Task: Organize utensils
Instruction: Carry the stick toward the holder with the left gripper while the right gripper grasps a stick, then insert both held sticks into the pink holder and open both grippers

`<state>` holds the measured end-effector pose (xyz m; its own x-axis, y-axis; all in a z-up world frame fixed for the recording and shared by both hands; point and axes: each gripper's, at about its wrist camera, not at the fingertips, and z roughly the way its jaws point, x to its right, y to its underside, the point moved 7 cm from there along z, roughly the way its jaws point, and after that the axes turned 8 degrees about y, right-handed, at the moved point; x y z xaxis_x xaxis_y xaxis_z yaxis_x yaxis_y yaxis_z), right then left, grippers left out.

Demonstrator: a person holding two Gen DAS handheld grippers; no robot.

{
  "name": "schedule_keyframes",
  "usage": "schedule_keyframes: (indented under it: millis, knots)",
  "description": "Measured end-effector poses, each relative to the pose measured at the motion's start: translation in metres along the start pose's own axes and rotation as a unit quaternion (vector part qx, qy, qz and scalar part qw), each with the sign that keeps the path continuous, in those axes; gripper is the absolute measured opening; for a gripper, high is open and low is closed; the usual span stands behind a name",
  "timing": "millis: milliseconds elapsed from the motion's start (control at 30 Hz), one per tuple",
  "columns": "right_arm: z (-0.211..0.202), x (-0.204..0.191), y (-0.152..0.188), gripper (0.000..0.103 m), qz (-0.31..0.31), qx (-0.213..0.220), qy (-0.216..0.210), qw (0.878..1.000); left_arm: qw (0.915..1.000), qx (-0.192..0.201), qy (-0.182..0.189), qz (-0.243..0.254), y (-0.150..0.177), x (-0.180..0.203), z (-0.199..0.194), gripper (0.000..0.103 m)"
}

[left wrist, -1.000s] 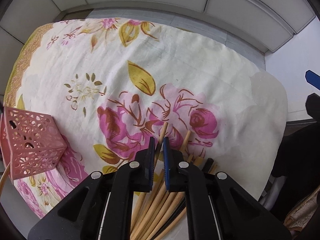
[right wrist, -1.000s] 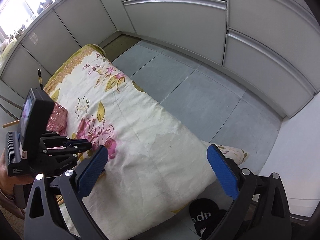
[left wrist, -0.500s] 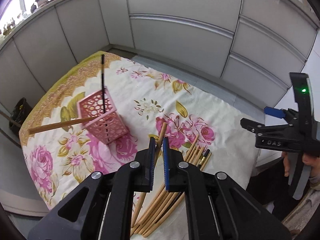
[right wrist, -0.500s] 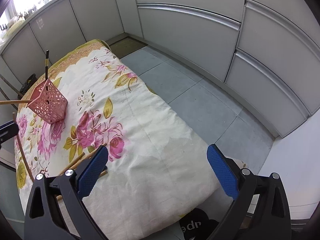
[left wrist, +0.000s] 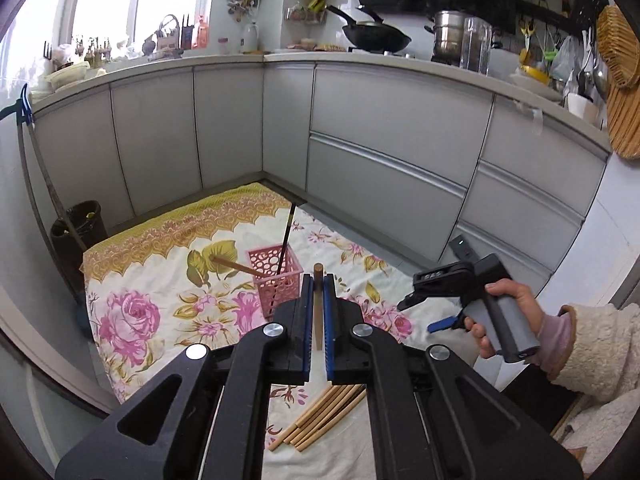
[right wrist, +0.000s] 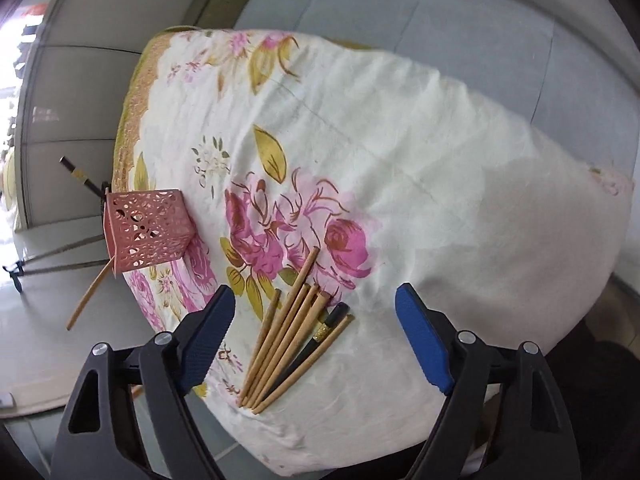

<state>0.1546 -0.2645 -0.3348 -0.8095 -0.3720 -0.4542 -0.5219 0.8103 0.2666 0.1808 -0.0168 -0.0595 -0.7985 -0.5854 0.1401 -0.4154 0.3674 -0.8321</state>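
Near the cloth's (right wrist: pixel 440 128) front edge seven chopsticks (right wrist: pixel 296 340) remain; two sit in the basket (left wrist: pixel 275 280). Left gripper (left wrist: pixel 318 316) pinches one chopstick (left wrist: pixel 318 308); right gripper's (right wrist: pixel 316 336) jaws are closing, empty.

Left gripper (left wrist: pixel 318 280) points slightly downward, jaws clamped tight on a single chopstick (left wrist: pixel 317 308). Right gripper (right wrist: pixel 314 320) tilts steeply down, jaws closing, nothing between them. Right hand (left wrist: pixel 500 320) wraps its grey handle, fleece sleeve (left wrist: pixel 592 344) at the wrist.
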Motion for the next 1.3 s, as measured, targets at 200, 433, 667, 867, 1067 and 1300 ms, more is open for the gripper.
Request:
schedule_keyframes:
  millis: [200,433,667,867,1067,1300]
  knots:
    - [0.022,-0.02,-0.002,0.035,0.012,-0.036,0.036,0.999,0.9996,0.026,0.008,-0.001,-0.007,0.004,-0.014,0.004]
    - [0.042,-0.041,-0.008,0.014,0.013,-0.038,0.114,0.993,0.9994,0.035,0.006,-0.006,-0.007,-0.001,-0.018,0.004]
    - [0.049,-0.065,-0.01,0.012,-0.008,-0.029,0.19,0.981,0.9989,0.045,0.009,-0.01,-0.01,-0.002,-0.025,0.004]
    - [0.053,-0.081,-0.005,0.006,-0.049,0.03,0.164,0.985,0.9985,0.051,0.011,-0.019,-0.01,-0.003,-0.025,0.004]
    - [0.022,-0.101,0.025,0.005,-0.137,0.117,0.123,0.976,0.9976,0.061,0.007,-0.032,-0.015,-0.002,-0.025,0.004]
    - [-0.051,-0.114,0.053,0.005,-0.212,0.224,0.066,0.949,0.9963,0.07,-0.015,-0.048,-0.019,0.0,-0.024,0.004]
